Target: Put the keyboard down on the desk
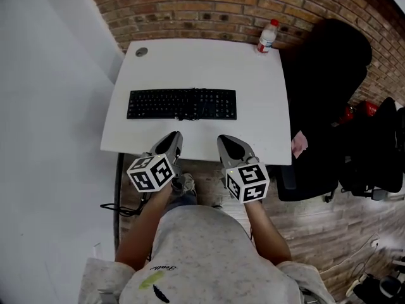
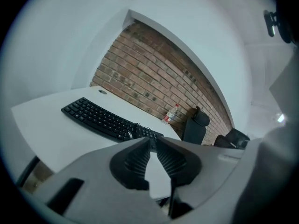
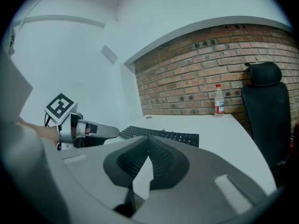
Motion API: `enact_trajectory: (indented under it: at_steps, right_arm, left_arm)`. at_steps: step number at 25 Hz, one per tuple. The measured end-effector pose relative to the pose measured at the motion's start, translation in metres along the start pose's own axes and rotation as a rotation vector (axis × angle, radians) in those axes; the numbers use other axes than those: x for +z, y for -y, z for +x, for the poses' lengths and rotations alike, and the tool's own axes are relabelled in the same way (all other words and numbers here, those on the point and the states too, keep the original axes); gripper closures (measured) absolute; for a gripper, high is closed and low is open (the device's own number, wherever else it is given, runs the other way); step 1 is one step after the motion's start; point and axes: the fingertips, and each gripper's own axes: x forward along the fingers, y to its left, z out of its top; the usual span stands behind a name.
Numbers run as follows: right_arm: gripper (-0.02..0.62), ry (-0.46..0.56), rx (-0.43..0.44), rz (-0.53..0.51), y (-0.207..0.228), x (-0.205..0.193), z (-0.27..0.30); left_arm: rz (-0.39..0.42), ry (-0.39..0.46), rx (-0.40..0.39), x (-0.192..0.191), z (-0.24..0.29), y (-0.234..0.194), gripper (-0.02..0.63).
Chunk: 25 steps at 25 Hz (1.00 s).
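While weighing the set-down, note the keyboard [image 1: 182, 104] flat on the desk [image 1: 253, 81], keys up, long side square to the near edge and well inside every rim: lying just as the task wants. Cannot tell from this alone whether laid there as the task's end or waiting to be lifted and laid again; fits both.

Find the left gripper [image 1: 172, 141] at 7 o'clock of the keyboard and the right gripper [image 1: 229, 143] at 5 o'clock, both over the near rim, apart from the keys, noses aimed toward 12. Read both pairs of jaws as closed tip to tip, with nothing between them, holding nothing.

For good work either way, keep the two grippers level with each other and evenly spaced about the keyboard's middle, to avoid tilting so long and light a board. Mind the dark cord-like loop over the keys near the middle; too small to name surely. Stay clear of the bottle [image 1: 267, 37], upright at 1 o'clock by the far corner, and of the black chair [image 1: 323, 75] at 3 o'clock. Judge the desktop smooth, so likely to let the board slide under a sideways nudge; avoid brushing it.
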Motion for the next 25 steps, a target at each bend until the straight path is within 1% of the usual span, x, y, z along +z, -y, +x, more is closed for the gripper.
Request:
enact_trajectory:
  at_steps: [3,6,9,12,14,25]
  right_arm:
    - [0.584,0.008,0.013,-0.002,-0.004,0.001,-0.007]
    - [0.584,0.008,0.017,-0.020,-0.007,-0.002,-0.014]
    - [0.584,0.016,0.019,-0.024,-0.009,-0.003,-0.020]
    - [0.584,0.023,0.013,-0.025,-0.009,-0.004,-0.024]
    - [0.584,0.025,0.010,-0.025,-0.009,-0.005,-0.027]
    - [0.584,0.019,0.027,-0.025,-0.017,-0.010,-0.025]
  left_arm:
    - [0.111,-0.009,0.018,-0.006,-0.008,0.009,0.608]
    - [0.218,-0.012,0.015,-0.013,-0.012,0.020,0.614]
    - [0.274,-0.008,-0.005,-0.017,-0.013,0.029,0.614]
    - [0.308,-0.006,-0.033,-0.022,-0.013,0.035,0.614]
    - [0.327,-0.013,-0.038,-0.028,-0.013,0.037,0.614]
    - [0.306,-0.025,-0.028,-0.030,-0.017,0.027,0.614]
